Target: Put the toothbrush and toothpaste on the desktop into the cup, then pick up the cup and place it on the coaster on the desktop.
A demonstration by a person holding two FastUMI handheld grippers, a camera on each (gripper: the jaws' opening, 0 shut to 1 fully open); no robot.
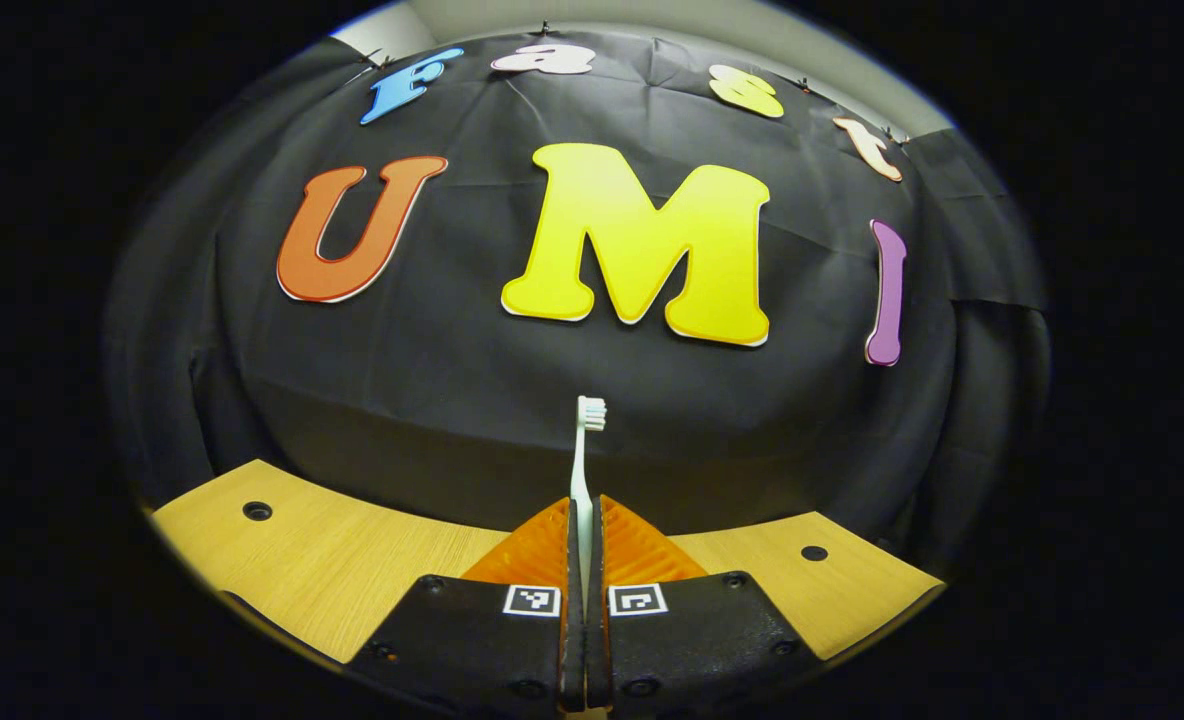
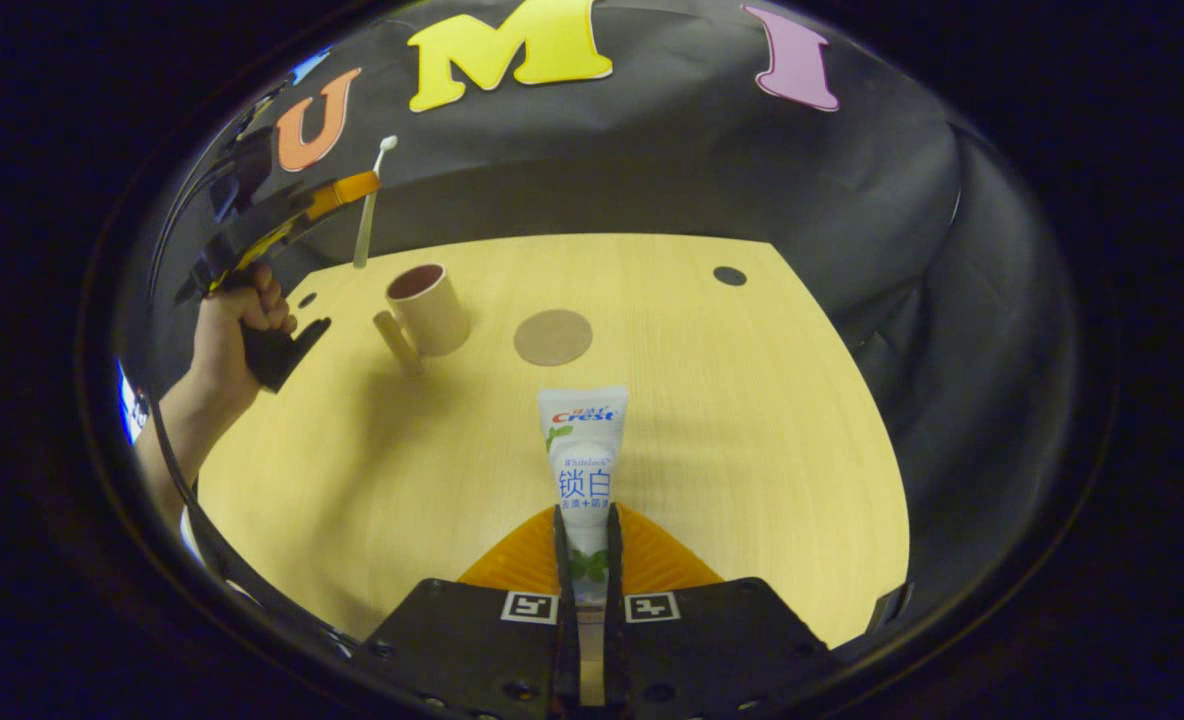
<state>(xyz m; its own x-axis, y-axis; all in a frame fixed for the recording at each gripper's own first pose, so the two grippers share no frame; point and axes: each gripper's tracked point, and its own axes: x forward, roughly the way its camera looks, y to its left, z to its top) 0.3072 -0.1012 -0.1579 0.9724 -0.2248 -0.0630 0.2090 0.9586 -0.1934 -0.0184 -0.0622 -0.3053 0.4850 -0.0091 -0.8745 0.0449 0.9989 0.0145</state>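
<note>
My left gripper (image 1: 584, 505) is shut on a white toothbrush (image 1: 583, 455) that stands upright, bristle head up, well above the wooden desktop (image 1: 332, 560). In the right gripper view that same gripper (image 2: 352, 188) shows at far left, held by a hand (image 2: 227, 325), with the toothbrush (image 2: 367, 215) hanging above and left of the cup. The cream cup (image 2: 427, 308) with a dark inside stands upright, its handle toward the front left. A round brown coaster (image 2: 552, 337) lies just right of it. My right gripper (image 2: 585, 515) is shut on the white toothpaste tube (image 2: 583, 450), which points toward the coaster.
The pale wooden desktop (image 2: 752, 420) has small dark holes, one at the far right (image 2: 729, 275) and one by the hand (image 2: 307, 299). Black cloth walls the booth behind and to the right. Open tabletop lies right of the coaster and in front of the cup.
</note>
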